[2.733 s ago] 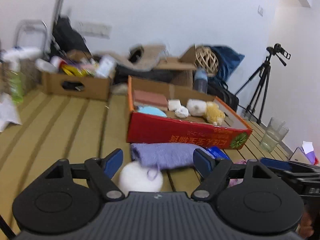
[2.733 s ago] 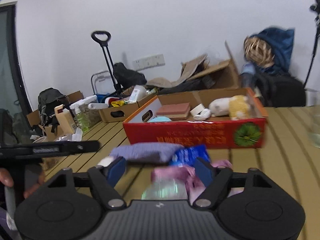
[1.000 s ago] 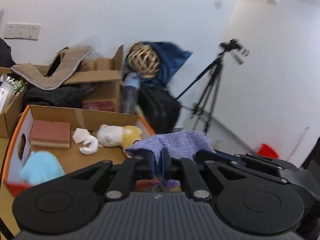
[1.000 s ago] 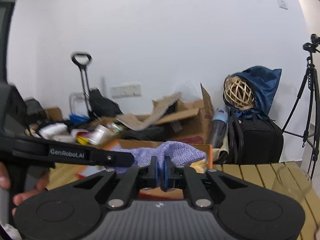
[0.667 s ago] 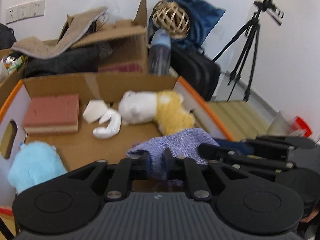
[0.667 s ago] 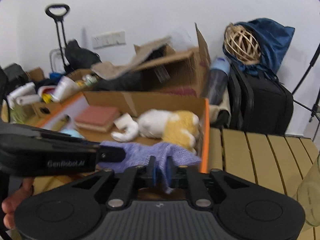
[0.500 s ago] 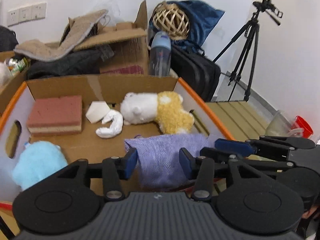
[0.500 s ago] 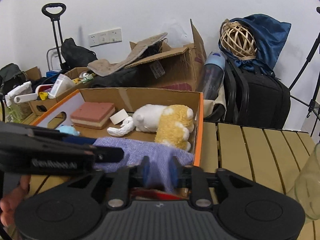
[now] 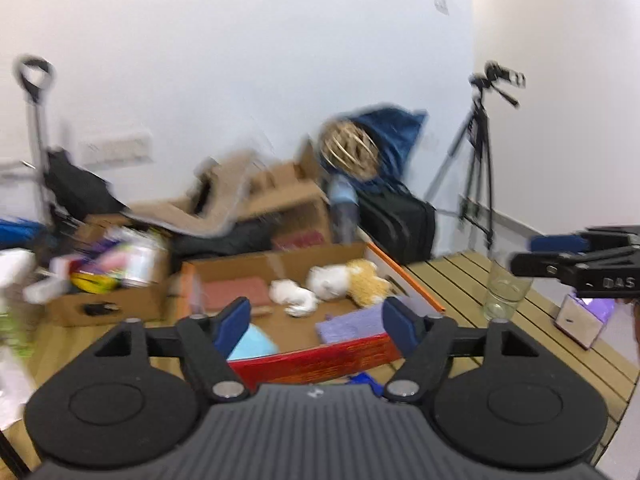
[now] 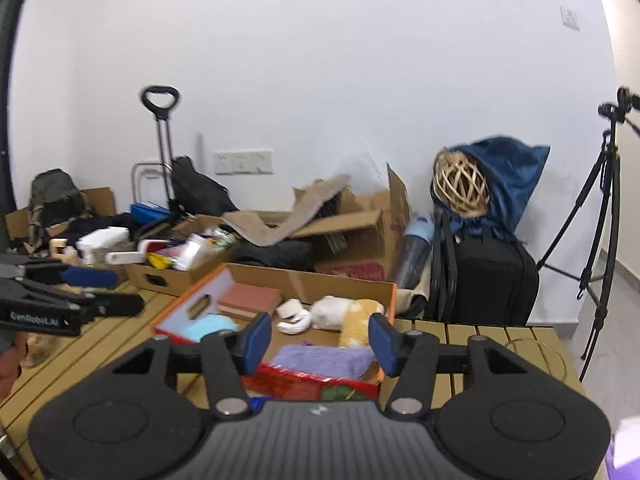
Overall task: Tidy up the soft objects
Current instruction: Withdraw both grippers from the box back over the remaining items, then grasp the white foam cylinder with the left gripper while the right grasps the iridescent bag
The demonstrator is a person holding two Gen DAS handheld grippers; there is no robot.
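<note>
left claw (image 9: 316,326) just opened wide, empty | right claw (image 10: 318,338) just opened, empty | purple cloth (image 10: 324,360) inside red box (image 10: 316,384) near corner

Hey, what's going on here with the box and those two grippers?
A person with a gripper in each hand is sorting soft things into a red cardboard box. A purple cloth now lies in the box, near a plush toy and a pink sponge. The left gripper and right gripper have just been opening; nothing is between their jaws.
</note>
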